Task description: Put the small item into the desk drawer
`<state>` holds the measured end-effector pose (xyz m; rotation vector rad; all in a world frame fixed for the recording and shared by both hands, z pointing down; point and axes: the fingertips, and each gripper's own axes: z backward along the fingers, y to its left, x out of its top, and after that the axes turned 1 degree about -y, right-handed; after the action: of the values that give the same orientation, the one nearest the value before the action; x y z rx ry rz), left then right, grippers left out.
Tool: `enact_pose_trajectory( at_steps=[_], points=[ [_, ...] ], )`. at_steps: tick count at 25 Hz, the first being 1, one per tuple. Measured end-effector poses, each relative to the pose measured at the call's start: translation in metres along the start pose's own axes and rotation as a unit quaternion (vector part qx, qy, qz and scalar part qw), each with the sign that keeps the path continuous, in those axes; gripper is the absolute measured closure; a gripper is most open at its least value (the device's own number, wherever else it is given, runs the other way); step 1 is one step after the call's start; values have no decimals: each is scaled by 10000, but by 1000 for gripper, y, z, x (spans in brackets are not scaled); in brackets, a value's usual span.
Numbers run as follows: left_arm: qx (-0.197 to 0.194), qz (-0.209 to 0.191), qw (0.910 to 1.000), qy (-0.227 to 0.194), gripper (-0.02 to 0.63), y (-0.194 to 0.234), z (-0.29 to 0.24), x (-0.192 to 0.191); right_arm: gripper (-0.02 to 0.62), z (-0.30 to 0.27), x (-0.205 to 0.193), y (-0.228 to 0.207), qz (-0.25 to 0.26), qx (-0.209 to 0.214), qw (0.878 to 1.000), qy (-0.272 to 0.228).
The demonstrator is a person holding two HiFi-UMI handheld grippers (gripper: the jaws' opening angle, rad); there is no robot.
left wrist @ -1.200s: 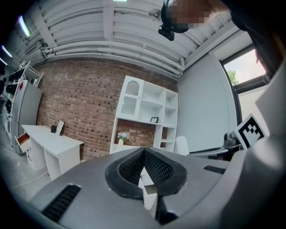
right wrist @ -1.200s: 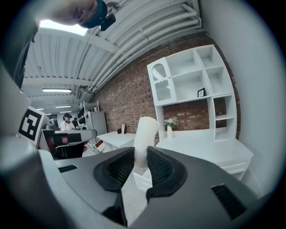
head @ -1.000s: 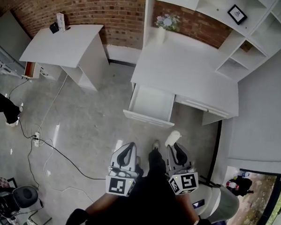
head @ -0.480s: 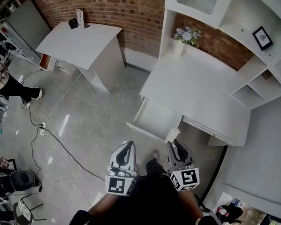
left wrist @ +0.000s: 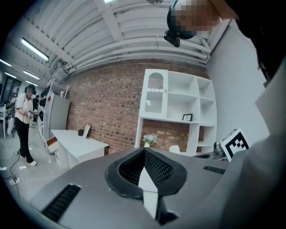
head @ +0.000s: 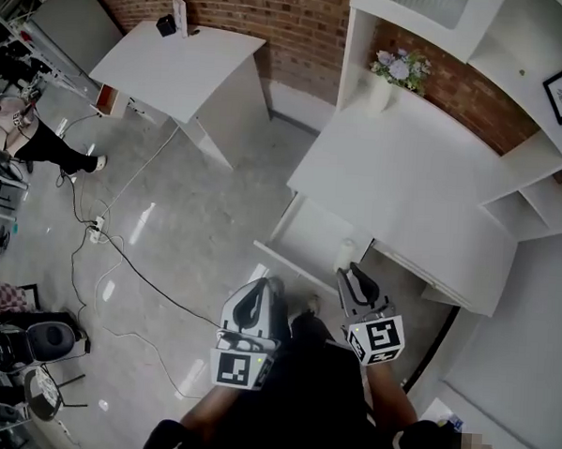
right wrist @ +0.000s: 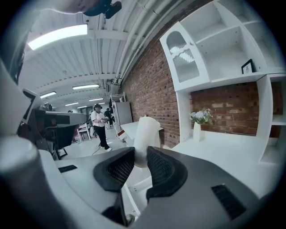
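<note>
My right gripper (head: pixel 350 273) is shut on a small white item (head: pixel 344 254), which stands up out of the dark pads (right wrist: pixel 157 166) as a pale rounded column (right wrist: pixel 145 134). The item hangs just in front of the open desk drawer (head: pixel 286 260), near its right corner. The drawer sticks out of the white desk (head: pixel 405 192) and looks bare inside. My left gripper (head: pixel 258 297) is held beside the right one, over the floor and short of the drawer. In the left gripper view its jaws (left wrist: pixel 144 154) meet with nothing between them.
A second white table (head: pixel 181 68) stands at the back left against the brick wall. A vase of flowers (head: pixel 394 75) sits on the desk under white shelves (head: pixel 539 139). Cables (head: pixel 120 257) trail over the floor. A person (head: pixel 36 140) stands at far left.
The head view has swung so the desk and open drawer sit further right and nearer. The white item now reaches the drawer's front. Both grippers keep their grip and spacing.
</note>
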<state>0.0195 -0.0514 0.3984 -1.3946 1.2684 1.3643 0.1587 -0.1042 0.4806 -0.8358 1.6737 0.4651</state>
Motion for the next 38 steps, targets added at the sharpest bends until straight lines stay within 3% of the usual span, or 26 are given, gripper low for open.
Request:
enact_pose_trajectory(
  at_steps=[4,10,16,24,30,38],
  points=[
    [119,206,9997,27,583,11,-17,-11,488,-25,-17,-11,129,73,9995,283],
    [10,209,9998,23,582,29,-54,-13,488,-65,-38,-25,226,128,9978,605],
    [-89,474,9987,153,583,52,-92,-15,488,-108,-55,-35,376,109,9937,1051],
    [-181,593,9971,430,583,91,-150,-43,488,-183,-120,-47,502,373,9810,1837],
    [-242,644,9964,492,583,97,-167,-43,488,-200,-166,-53,632,497,9687,2347],
    [-319,649,9942,795,583,108,-191,-82,488,-238,-241,-71,706,580,9534,2874]
  ],
)
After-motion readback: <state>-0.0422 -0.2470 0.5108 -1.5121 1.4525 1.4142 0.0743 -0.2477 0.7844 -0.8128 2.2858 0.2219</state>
